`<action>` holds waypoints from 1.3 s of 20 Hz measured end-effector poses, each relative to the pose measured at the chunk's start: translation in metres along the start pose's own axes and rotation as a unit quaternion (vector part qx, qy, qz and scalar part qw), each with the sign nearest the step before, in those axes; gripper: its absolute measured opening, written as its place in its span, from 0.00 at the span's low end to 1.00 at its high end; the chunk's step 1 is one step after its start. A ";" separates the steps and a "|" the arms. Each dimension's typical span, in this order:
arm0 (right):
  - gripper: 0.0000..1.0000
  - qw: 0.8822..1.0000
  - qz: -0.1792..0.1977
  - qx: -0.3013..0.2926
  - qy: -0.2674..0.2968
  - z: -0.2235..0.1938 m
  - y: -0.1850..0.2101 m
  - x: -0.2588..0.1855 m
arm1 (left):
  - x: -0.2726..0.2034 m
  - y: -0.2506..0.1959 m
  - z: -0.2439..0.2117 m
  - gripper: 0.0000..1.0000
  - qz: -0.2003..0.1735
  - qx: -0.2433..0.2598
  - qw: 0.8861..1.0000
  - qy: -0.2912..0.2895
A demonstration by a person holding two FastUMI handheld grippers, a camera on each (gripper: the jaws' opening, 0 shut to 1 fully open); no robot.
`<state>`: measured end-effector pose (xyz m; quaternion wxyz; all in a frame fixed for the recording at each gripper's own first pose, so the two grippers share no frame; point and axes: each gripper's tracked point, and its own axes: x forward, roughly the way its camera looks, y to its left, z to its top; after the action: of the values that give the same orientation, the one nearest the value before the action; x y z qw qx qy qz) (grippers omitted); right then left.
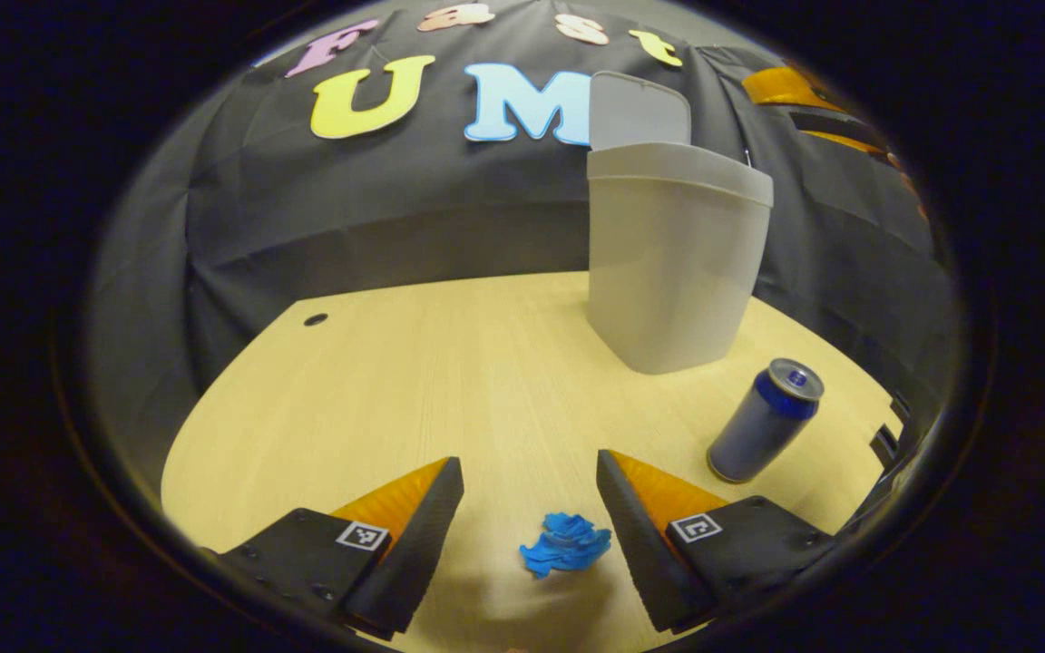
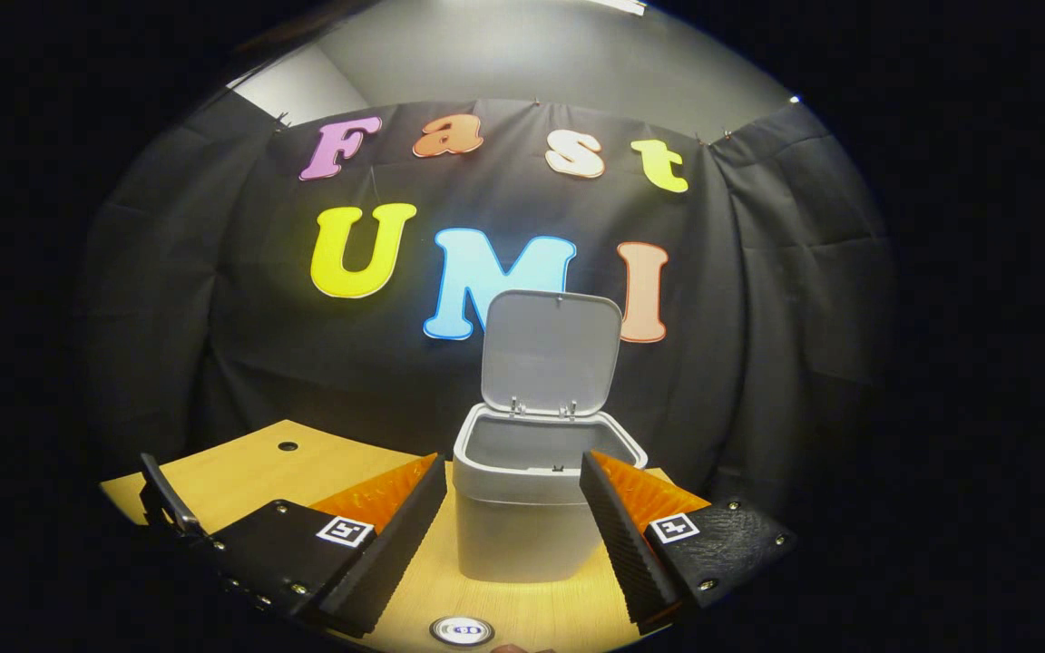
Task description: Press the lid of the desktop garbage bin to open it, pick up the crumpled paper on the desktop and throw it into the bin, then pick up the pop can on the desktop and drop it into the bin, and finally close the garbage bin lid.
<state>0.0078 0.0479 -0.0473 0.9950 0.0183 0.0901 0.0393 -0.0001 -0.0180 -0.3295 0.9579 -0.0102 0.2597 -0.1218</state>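
Lid [image 2: 551, 349] is up, bin [image 2: 522, 508] standing open at the back of the counter [image 1: 414, 381]. Left gripper [image 1: 530, 508] hovers low with fingers wide, the blue crumpled paper [image 1: 566, 544] lying between them, nearer the right-hand finger. Best move, I'd say: centre over the wad, drop until the tips nearly brush the wood, then close gently. The pop can [image 1: 766, 419] stands close by, so keep clear. Right gripper [image 2: 513, 526] waits, spread wide, facing the bin.
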 end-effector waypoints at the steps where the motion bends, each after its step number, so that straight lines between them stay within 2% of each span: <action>1: 0.95 1.000 0.001 0.002 0.005 -0.004 0.001 0.001 | 0.000 0.000 -0.004 0.97 0.002 -0.003 1.000 0.007; 2: 1.00 1.000 0.003 0.004 0.009 -0.007 0.002 0.001 | 0.002 -0.002 -0.009 0.97 0.002 -0.005 1.000 0.014; 3: 0.95 1.000 0.003 0.005 0.014 -0.011 0.002 0.000 | 0.003 -0.003 -0.015 1.00 0.003 -0.004 1.000 0.024; 4: 1.00 1.000 0.004 0.007 0.018 -0.014 0.002 -0.001 | 0.006 -0.005 -0.022 0.98 0.004 -0.001 0.999 0.036; 5: 0.95 1.000 0.004 0.010 0.022 -0.017 0.002 -0.002 | 0.006 -0.007 -0.028 0.98 0.003 0.000 0.999 0.046; 6: 0.95 1.000 0.004 0.012 0.025 -0.018 0.003 -0.004 | 0.008 -0.011 -0.034 1.00 0.003 0.001 0.998 0.055; 12: 0.95 0.999 0.001 0.008 0.035 -0.024 0.002 -0.015 | 0.014 -0.019 -0.057 1.00 0.005 0.004 0.996 0.093; 13: 0.95 0.999 0.000 0.006 0.036 -0.024 0.002 -0.017 | 0.015 -0.020 -0.060 0.98 0.004 0.005 0.995 0.097; 15: 0.95 0.999 -0.003 0.000 0.036 -0.024 -0.001 -0.021 | 0.016 -0.024 -0.065 1.00 0.003 0.004 0.995 0.104; 17: 0.95 0.999 -0.005 0.001 0.035 -0.023 -0.003 -0.024 | 0.016 -0.027 -0.069 0.91 0.003 0.006 0.994 0.107; 20: 0.95 0.999 -0.005 0.002 0.035 -0.022 -0.005 -0.027 | 0.016 -0.025 -0.074 0.85 0.009 0.006 0.993 0.114; 22: 0.95 0.999 -0.004 -0.001 0.032 -0.020 -0.004 -0.028 | 0.015 -0.025 -0.075 0.75 0.012 0.008 0.993 0.115; 23: 0.95 1.000 -0.003 -0.002 0.031 -0.020 -0.004 -0.029 | 0.014 -0.024 -0.075 0.77 0.017 0.007 0.993 0.115; 26: 0.95 1.000 0.001 -0.006 0.028 -0.018 -0.003 -0.030 | 0.012 -0.019 -0.074 0.56 0.021 0.005 0.993 0.116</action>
<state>-0.0250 0.0431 -0.0592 0.9921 0.0114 0.1179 0.0416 -0.0313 -0.0358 -0.3978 0.9237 0.0143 0.3688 -0.1030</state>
